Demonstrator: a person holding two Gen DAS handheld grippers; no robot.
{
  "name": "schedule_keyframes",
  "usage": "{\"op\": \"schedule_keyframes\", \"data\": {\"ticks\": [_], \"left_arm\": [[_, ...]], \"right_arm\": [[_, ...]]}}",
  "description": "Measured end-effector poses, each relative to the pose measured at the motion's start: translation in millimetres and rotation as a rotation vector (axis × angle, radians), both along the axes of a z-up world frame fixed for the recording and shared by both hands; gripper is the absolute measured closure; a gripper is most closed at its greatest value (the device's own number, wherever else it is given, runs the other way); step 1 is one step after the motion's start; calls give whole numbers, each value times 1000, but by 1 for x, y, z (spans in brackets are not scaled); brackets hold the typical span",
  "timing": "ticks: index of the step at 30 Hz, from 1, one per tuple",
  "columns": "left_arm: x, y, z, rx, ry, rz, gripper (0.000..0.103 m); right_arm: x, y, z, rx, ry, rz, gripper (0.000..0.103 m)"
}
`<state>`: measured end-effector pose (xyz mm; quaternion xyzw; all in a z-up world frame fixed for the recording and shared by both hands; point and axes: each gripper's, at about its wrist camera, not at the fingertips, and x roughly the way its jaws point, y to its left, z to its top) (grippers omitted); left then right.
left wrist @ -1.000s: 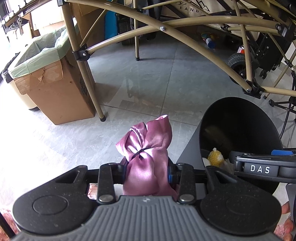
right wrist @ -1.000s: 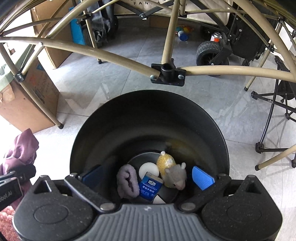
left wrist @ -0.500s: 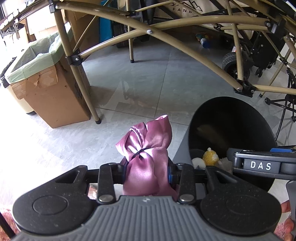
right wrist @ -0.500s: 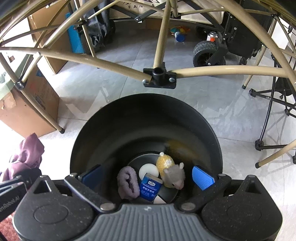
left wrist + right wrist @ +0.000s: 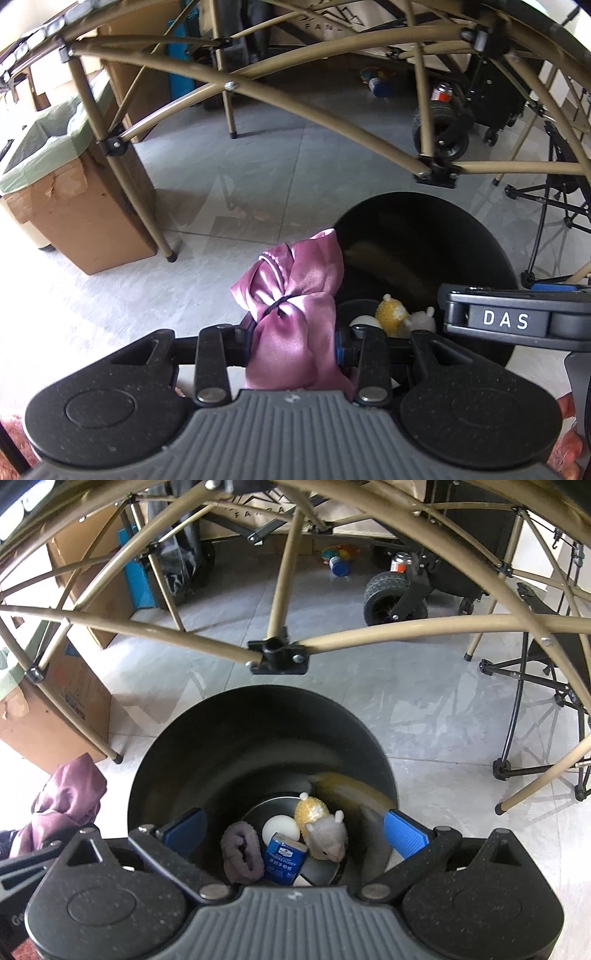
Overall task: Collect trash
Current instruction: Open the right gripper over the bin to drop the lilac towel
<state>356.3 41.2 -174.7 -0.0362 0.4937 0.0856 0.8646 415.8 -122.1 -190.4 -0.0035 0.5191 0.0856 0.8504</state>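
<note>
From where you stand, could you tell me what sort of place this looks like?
Probably a garage or storage room: a bare tiled floor, a tan folding frame overhead, a liner-fitted cardboard box and a wheeled cart parked behind.

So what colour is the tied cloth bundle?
Shiny pink-mauve satin bundle; clearest in the left wrist view.

Right tongs (image 5: 293, 830) spread wide over black bin (image 5: 207, 738); plush mouse (image 5: 328, 836), blue packet (image 5: 284, 858) inside.
</note>
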Motion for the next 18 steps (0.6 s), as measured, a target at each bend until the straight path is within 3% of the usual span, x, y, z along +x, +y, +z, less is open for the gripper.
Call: {"op": "schedule_keyframes", "data": {"ticks": [18], "left_arm": [[16, -50, 0, 17, -1, -61, 66]], "right_arm": [[-15, -78, 8, 25, -32, -135, 0]]}}
